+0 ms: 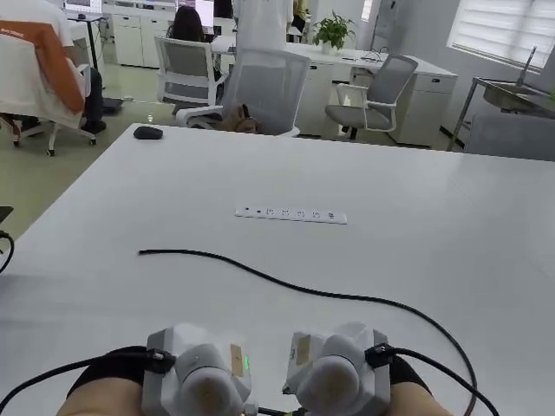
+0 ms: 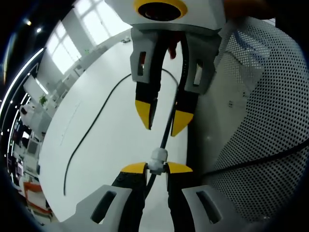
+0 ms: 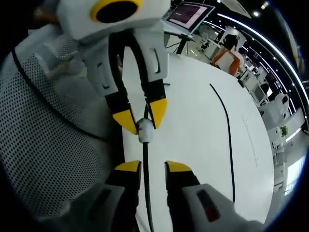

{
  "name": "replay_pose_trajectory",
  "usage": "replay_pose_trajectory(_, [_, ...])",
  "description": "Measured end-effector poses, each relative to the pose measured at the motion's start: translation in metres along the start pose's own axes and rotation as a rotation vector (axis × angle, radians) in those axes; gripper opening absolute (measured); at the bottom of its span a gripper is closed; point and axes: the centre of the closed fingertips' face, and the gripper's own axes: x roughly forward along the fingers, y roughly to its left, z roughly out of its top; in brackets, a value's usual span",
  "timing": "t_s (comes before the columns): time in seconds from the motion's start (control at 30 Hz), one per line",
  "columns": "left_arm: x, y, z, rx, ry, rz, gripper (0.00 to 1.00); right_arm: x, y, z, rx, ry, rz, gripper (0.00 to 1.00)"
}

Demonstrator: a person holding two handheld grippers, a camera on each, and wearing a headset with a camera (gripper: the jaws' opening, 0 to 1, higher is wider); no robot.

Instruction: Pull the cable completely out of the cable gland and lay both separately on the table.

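The cable gland [image 2: 158,160] is held over the near edge of the worktop [image 1: 416,199].
Fingers of the left gripper [image 2: 156,168] clamp the gland; those of the right gripper [image 3: 152,166] stand slightly apart around the cable [image 3: 145,159] just beside it.

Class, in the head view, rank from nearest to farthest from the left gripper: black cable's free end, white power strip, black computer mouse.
1. Thin black cable's free end, near left.
2. Flat white power strip, table centre.
3. Small black computer mouse, far-left edge.

The cable [image 1: 347,296] leaves the head view's bottom edge; power strip [image 1: 290,214] markings unreadable.
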Motion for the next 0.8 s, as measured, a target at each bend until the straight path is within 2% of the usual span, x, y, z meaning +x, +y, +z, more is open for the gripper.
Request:
replay_pose_trajectory(0.1, [0.003, 0.002, 0.001, 0.008, -0.01, -0.002, 0.17, -0.002, 0.0, 0.002, 0.003, -0.022, 0.005, 0.15])
replay_pose_trajectory(0.2, [0.005, 0.003, 0.003, 0.018, -0.022, -0.001, 0.17, -0.001, 0.002, 0.002, -0.006, -0.022, 0.014, 0.11])
replay_pose_trajectory(0.27, [0.007, 0.005, 0.002, 0.015, -0.021, 0.001, 0.17, 0.002, 0.008, 0.001, -0.018, -0.012, 0.049, 0.03])
replay_pose_trajectory(0.4, [0.011, 0.006, -0.002, 0.023, -0.01, -0.002, 0.17, 0.007, 0.006, -0.006, -0.024, 0.018, 0.037, 0.03])
replay_pose_trajectory(0.53, [0.008, 0.01, -0.002, 0.01, -0.013, 0.013, 0.17, 0.008, -0.003, -0.027, 0.008, 0.102, 0.007, 0.03])
replay_pose_trajectory(0.67, [0.003, 0.007, 0.0, 0.004, -0.013, 0.016, 0.17, 0.007, -0.009, -0.045, 0.036, 0.179, -0.016, 0.03])
replay_pose_trajectory(0.8, [-0.001, 0.003, 0.003, 0.008, -0.014, 0.013, 0.17, 0.006, -0.008, -0.056, 0.007, 0.237, -0.023, 0.03])
